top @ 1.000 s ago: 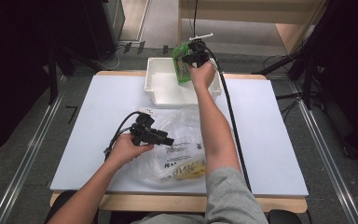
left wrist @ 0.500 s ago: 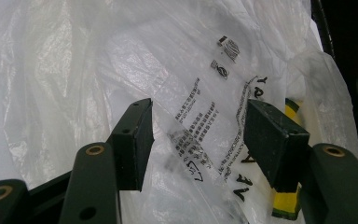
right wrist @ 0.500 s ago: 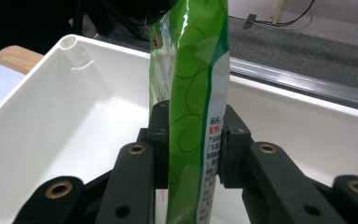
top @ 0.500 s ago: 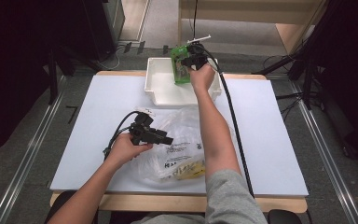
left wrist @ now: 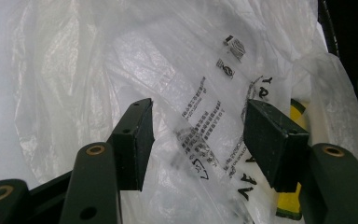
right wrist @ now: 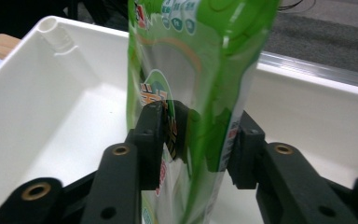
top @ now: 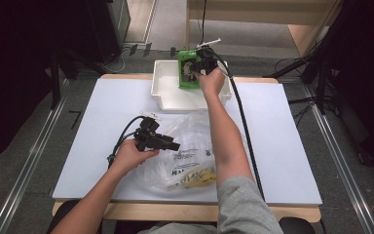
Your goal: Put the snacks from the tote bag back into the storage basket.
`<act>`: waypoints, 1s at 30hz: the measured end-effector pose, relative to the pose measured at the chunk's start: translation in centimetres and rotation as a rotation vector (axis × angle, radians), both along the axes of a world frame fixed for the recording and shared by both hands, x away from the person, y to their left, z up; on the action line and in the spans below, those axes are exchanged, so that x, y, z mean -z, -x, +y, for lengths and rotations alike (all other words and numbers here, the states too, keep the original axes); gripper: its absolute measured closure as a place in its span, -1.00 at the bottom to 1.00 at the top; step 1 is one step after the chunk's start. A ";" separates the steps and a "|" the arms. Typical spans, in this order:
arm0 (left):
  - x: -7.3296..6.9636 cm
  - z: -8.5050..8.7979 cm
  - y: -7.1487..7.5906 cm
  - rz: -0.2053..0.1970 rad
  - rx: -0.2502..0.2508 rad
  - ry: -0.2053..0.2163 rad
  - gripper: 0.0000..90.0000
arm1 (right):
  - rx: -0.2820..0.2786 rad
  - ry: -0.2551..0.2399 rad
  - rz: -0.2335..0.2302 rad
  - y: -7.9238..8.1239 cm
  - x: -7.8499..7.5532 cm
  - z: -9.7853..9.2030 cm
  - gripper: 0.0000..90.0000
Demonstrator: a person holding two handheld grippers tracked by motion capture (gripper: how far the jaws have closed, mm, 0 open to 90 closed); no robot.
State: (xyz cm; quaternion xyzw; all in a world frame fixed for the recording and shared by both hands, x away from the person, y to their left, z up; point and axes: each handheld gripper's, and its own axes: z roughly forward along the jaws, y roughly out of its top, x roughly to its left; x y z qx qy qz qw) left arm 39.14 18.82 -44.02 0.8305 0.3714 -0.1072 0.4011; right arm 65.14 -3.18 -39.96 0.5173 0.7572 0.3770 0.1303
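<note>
Standing upright over the white tray, the green pouch sits between the right tongs, just opening; left tongs gape wide.

Black grippers with brass-ringed screw holes in matte fingers, black cables, grey short sleeve.

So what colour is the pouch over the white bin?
Bright green pouch with white and orange print, best seen in the right gripper view.
</note>
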 end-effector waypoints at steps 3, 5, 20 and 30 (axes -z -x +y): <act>-0.1 0.1 0.0 -0.004 -0.003 -0.002 -0.02 | 0.007 0.002 0.018 -0.2 0.4 0.0 0.31; -0.1 0.2 0.1 -0.006 -0.005 0.006 -0.02 | 0.009 0.008 0.031 -0.2 0.8 0.1 0.27; -0.2 0.4 0.4 -0.012 -0.004 -0.007 -0.03 | 0.039 0.077 0.033 -0.3 1.2 0.5 0.14; -0.1 0.4 0.3 -0.007 -0.007 0.000 -0.03 | 0.047 0.082 0.036 -0.4 1.3 0.4 0.09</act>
